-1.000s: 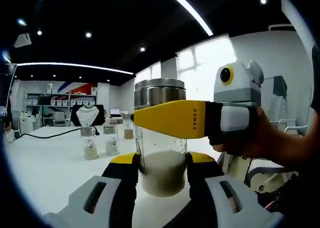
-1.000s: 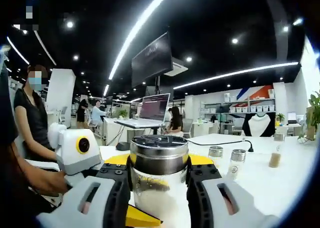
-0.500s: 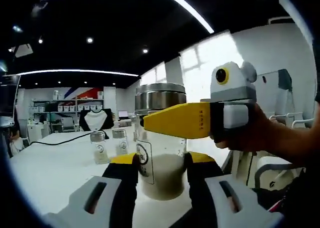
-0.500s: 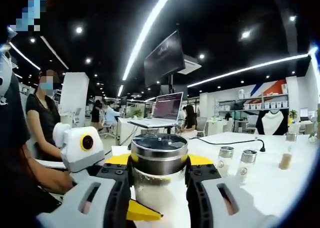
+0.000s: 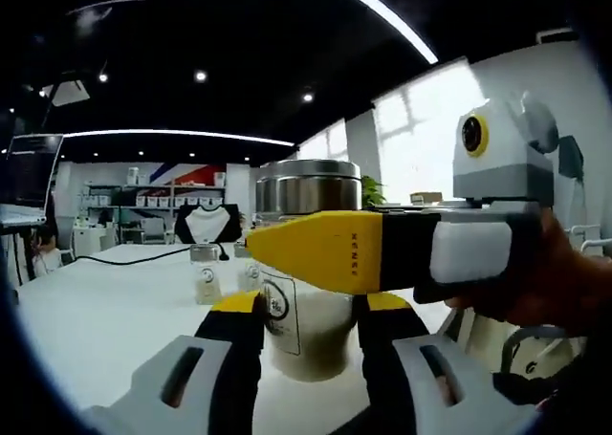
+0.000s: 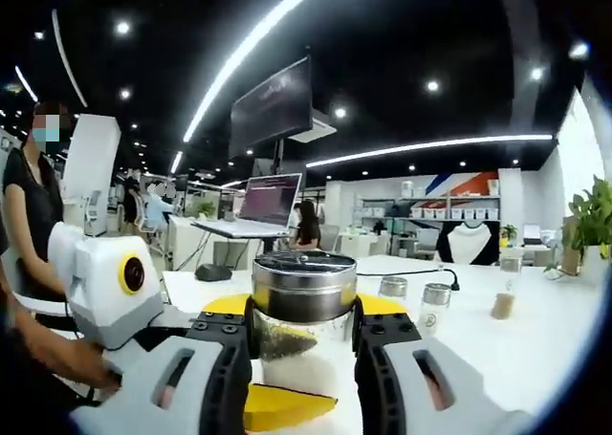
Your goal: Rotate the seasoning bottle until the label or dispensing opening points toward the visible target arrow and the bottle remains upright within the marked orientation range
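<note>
Seasoning bottle [image 5: 306,301] upright on white table [image 5: 96,311], steel lid [image 6: 304,284] on top, pale granules in lower part, label [image 5: 280,311] showing left of centre in left gripper view. Left gripper [image 5: 308,311] clamped on bottle's lower body, jaws pressed to both sides. Right gripper [image 6: 304,325] clenched just under lid; in left gripper view crossing in front of bottle. Two small jars [image 6: 413,304] well behind, contents probably seasoning, too small to tell.

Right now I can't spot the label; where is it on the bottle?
In the left gripper view, the label sits on the bottle's left front, just inside the left tool's left jaw.
</note>
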